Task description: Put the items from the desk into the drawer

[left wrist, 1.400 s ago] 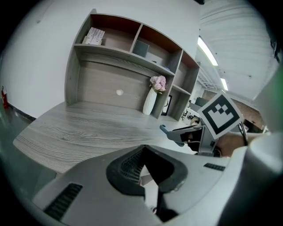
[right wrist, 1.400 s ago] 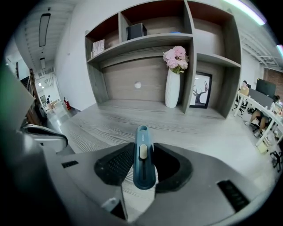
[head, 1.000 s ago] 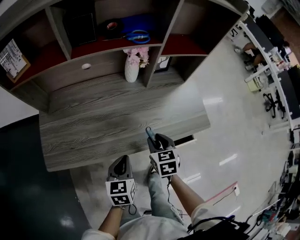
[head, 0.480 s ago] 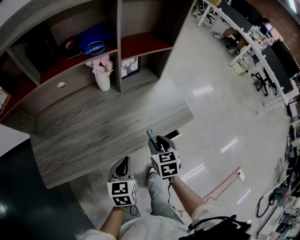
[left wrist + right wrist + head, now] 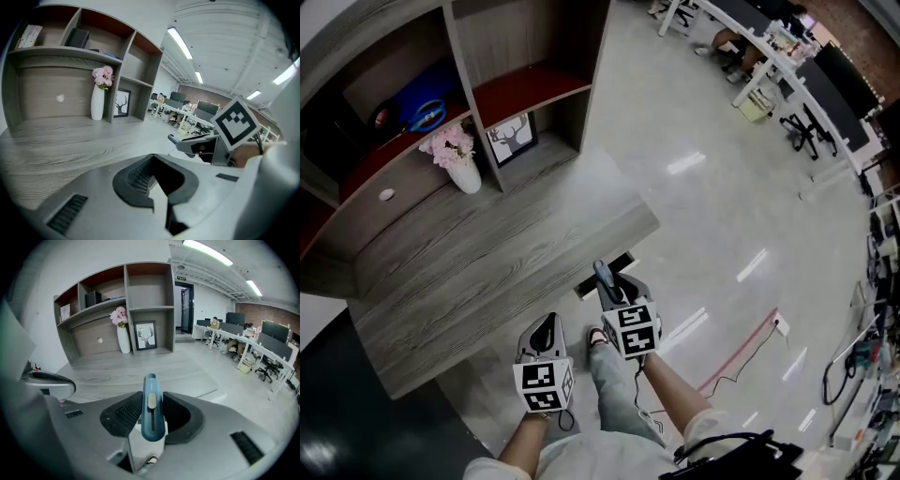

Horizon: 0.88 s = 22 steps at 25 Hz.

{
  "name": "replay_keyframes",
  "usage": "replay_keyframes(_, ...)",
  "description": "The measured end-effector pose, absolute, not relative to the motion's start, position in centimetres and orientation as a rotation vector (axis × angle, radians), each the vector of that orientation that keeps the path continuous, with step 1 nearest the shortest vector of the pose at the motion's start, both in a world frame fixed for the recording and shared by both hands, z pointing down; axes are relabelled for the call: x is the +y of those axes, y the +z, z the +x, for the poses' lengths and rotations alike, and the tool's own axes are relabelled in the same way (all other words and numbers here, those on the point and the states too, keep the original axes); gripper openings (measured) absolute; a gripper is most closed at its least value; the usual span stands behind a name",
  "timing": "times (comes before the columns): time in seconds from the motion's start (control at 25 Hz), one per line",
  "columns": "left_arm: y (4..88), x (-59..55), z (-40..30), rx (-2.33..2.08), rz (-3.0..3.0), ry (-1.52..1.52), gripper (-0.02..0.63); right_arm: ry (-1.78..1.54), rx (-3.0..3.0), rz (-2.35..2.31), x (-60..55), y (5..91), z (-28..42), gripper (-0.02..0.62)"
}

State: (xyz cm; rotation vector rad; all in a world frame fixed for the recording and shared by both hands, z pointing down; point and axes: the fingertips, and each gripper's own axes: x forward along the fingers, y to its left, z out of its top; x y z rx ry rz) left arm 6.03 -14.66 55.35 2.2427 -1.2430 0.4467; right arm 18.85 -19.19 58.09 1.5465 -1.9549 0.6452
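Observation:
A blue utility knife [image 5: 151, 411] stands upright between the ribbed pads of my right gripper [image 5: 151, 404], which is shut on it. In the head view the right gripper [image 5: 614, 281] and the knife [image 5: 603, 274] hang just in front of the grey wooden desk [image 5: 487, 272]. They are right by the dark slot of a slightly open drawer [image 5: 592, 286] under the desk's front edge. My left gripper [image 5: 542, 330] is lower left of it, off the desk's front edge. Its jaws [image 5: 157, 180] look closed with nothing between them.
A white vase of pink flowers [image 5: 461, 161] and a framed deer picture [image 5: 511, 141] stand at the back of the desk. Blue scissors [image 5: 427, 108] and a tape roll [image 5: 382, 117] lie on the shelf above. Glossy floor stretches right toward office desks and chairs [image 5: 787, 84].
The head view has swung right, so the desk and shelves have slid left and turned. Both grippers moved along the desk's front toward its right end, near the drawer. The knife stays gripped.

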Motion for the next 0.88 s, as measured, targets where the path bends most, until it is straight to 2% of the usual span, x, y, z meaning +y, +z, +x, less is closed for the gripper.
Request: replay_keyframes(0.88,59.1,-15.0,12.1,-1.180,2.187,0.490,-0.002,0.756,-1.914,1.398,-16.7,63.5,22.8,0.129)
